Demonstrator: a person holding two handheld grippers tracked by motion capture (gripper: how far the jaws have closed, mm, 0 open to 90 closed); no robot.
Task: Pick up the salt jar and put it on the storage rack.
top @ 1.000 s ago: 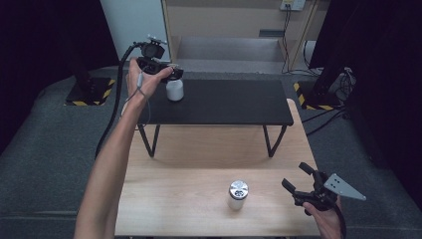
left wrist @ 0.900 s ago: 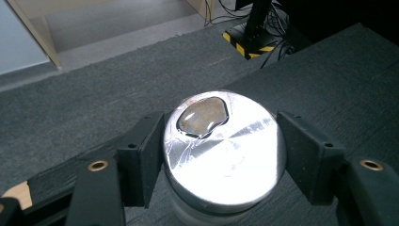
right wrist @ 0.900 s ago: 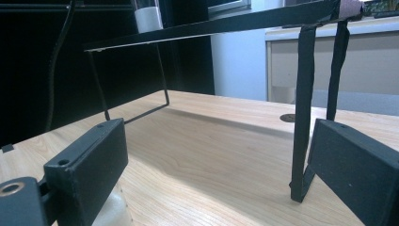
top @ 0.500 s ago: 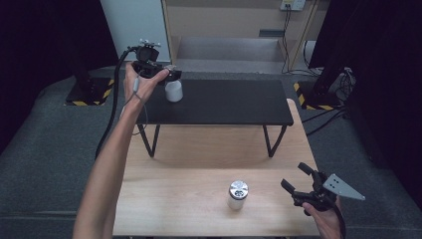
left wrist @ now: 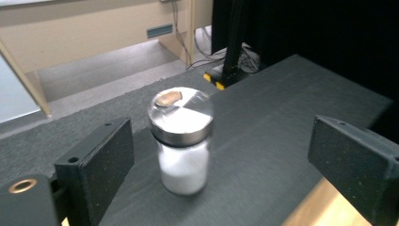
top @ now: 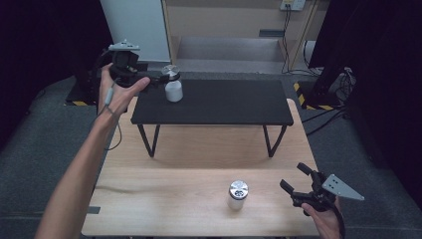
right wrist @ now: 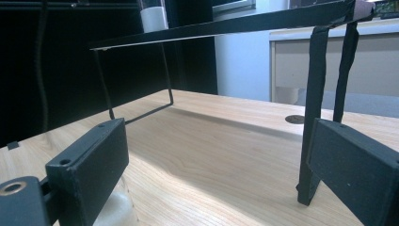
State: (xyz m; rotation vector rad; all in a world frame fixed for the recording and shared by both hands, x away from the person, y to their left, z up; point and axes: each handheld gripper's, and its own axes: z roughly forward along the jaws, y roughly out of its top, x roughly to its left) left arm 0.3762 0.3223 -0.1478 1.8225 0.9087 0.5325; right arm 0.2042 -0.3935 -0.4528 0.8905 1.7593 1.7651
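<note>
A white shaker with a metal lid (top: 173, 88) stands upright on the far left of the black raised shelf (top: 224, 102). My left gripper (top: 161, 78) hovers just left of it. Its jaws have just been opening and stand wide, with the shaker (left wrist: 181, 141) ahead between them, untouched and nearer the left jaw. A second shaker (top: 237, 195) stands on the wooden table (top: 189, 164) near the front. My right gripper (top: 292, 176) rests open to its right, jaws pointing toward the shelf, nothing gripped.
The shelf stands on thin black legs (right wrist: 314, 113) over the back of the wooden table. Grey carpet surrounds the table. A white panel (top: 137, 25) and a beige cabinet stand behind, with cables and dark stands at the far right.
My left gripper has opened, let go of the shaker on the shelf, and drawn back to the left. The shaker stays standing. The right gripper has not moved.
</note>
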